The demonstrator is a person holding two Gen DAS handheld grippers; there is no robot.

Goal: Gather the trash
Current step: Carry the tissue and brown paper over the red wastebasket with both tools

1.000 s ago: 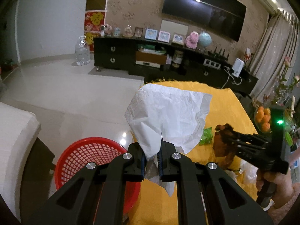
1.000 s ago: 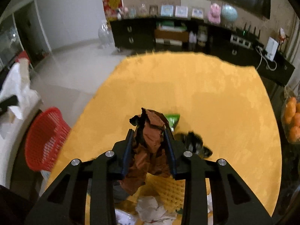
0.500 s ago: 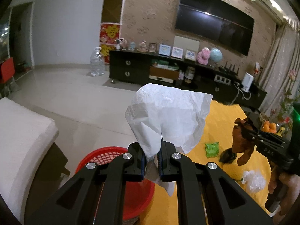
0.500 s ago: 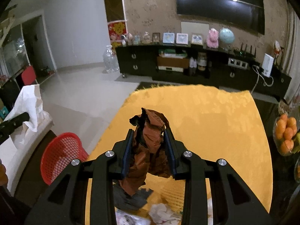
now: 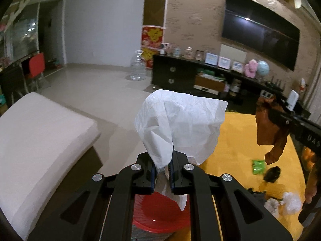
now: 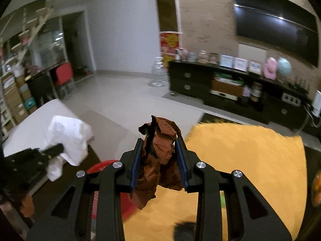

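My left gripper (image 5: pixel 163 160) is shut on a large white tissue (image 5: pixel 180 124), held above a red plastic basket (image 5: pixel 160 210) that shows between and below its fingers. My right gripper (image 6: pixel 159 154) is shut on a crumpled brown wrapper (image 6: pixel 160 148), held over the near left edge of the yellow table (image 6: pixel 250 160). In the left wrist view the brown wrapper (image 5: pixel 268 128) hangs at the right from the right gripper. In the right wrist view the white tissue (image 6: pixel 68 138) and the left gripper (image 6: pixel 58 147) sit at the left, with the red basket (image 6: pixel 100 165) partly hidden behind my fingers.
More litter lies on the yellow table (image 5: pixel 240 140): a green packet (image 5: pixel 258 166), a dark scrap (image 5: pixel 272 173) and crumpled white plastic (image 5: pixel 289 201). A white cushioned seat (image 5: pixel 40 136) stands left of the basket. A dark TV cabinet (image 6: pixel 230 88) lines the far wall.
Both grippers have risen and swung left toward the basket side, each keeping its hold. The basket has slid under the left gripper, and more of the room and white seat show.
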